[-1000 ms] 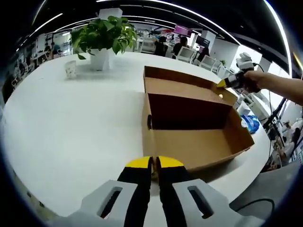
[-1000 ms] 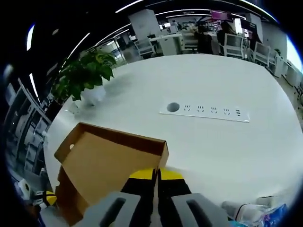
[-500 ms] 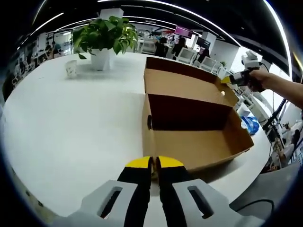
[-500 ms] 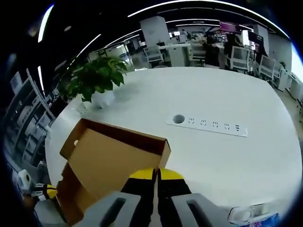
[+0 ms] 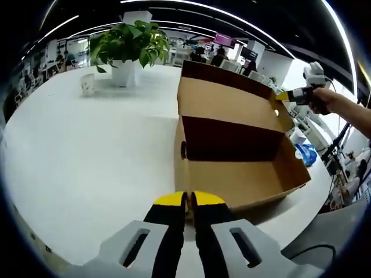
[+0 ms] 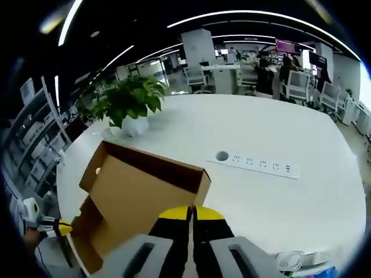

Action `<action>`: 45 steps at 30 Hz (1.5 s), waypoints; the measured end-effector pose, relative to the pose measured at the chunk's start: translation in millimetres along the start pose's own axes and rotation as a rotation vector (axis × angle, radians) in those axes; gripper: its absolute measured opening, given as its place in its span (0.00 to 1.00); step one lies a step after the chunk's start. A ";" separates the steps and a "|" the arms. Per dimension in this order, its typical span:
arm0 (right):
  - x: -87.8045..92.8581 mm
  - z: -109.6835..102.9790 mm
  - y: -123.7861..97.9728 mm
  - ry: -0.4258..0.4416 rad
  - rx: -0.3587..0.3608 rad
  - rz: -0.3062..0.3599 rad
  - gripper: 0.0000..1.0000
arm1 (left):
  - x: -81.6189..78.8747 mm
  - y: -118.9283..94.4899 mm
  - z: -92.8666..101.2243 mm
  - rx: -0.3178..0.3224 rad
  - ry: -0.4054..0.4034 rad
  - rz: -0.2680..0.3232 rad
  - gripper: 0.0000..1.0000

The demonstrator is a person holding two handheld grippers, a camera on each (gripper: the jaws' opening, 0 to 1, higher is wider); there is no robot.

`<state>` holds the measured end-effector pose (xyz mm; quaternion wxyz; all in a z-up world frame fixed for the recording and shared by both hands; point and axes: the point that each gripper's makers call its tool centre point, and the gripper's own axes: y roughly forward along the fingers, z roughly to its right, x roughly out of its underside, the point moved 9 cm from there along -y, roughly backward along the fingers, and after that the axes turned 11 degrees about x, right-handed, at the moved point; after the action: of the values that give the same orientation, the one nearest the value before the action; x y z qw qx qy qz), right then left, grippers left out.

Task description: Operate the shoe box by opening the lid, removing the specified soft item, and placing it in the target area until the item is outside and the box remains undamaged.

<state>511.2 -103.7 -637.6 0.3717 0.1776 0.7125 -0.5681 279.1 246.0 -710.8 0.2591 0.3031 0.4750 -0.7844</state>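
Note:
A brown cardboard shoe box [image 5: 243, 180] lies on the white table [image 5: 87, 150], its lid [image 5: 227, 104] tilted up on the far hinge. What I see of the inside is bare cardboard. My right gripper [image 5: 284, 96], held by a hand, is shut on the lid's free corner. In the right gripper view the same lid [image 6: 139, 197] runs from the shut right gripper [image 6: 191, 211] toward the left. My left gripper [image 5: 189, 200] is shut at the box's near corner, touching it. That left gripper [image 6: 61, 229] also appears at the box's far end in the right gripper view.
A potted plant [image 5: 124, 43] and a small white cup [image 5: 87, 85] stand at the table's far left. A socket strip [image 6: 255, 165] is set into the table beyond the lid. A blue bag [image 5: 306, 152] lies past the box's right end. Office chairs and people fill the background.
The right gripper has risen with the lid's corner, swinging the lid from nearly flat to steeply tilted. The left gripper and box body stay put.

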 end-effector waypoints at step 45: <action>33.0 -20.0 -75.5 -0.063 -0.041 0.229 0.00 | -1.3 -1.3 2.0 0.015 0.035 -0.009 0.02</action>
<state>431.9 -112.5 -609.0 0.4599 0.2320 0.6870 -0.5126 278.6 244.9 -708.4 0.2448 0.3165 0.4752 -0.7837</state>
